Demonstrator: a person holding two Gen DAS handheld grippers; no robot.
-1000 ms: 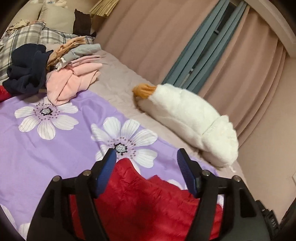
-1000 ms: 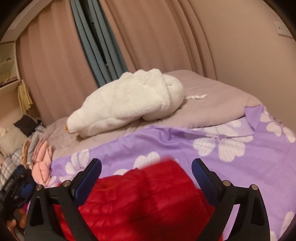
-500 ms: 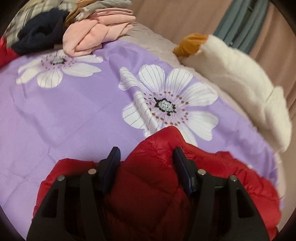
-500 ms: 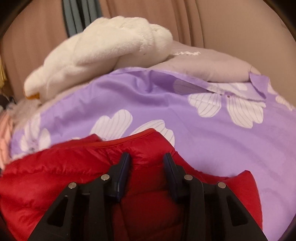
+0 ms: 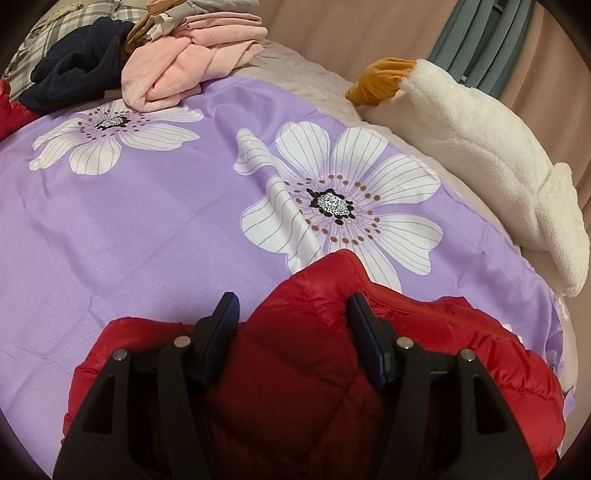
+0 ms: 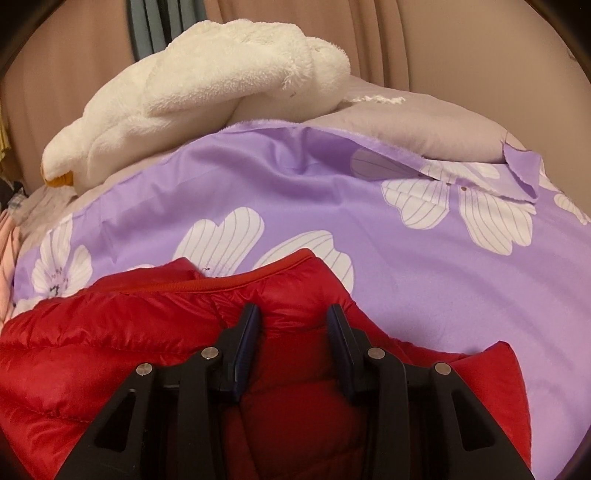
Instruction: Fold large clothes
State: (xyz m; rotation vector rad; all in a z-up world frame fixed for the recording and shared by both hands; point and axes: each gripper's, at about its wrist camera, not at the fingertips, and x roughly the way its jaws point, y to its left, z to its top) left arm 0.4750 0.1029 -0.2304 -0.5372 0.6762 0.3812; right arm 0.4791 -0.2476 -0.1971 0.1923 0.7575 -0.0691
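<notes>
A puffy red quilted down jacket lies bunched on a purple bedsheet printed with large white flowers, at the sheet's near edge, and both tools grip it. The left gripper has its two dark blue pads narrowed onto a raised fold of the jacket, the padding bulging up between them; the right gripper pinches a narrower ridge of the same jacket just behind its piped hem. How far the jacket reaches toward the cameras cannot be made out, as the black gripper frames hide its near part and the lens rim cuts off the rest. Along the sheet's far edge lies a white fleecy plush goose with an orange beak; in the right wrist view only a sliver of the beak shows. At the far left corner of the bed sits a heap of clothes: a folded pale pink garment, a crumpled navy one and, cut by the picture's edge, something plaid behind them. A grey-beige quilt shows beyond the sheet, one corner of which is turned back. Pink-beige curtains close the background.
</notes>
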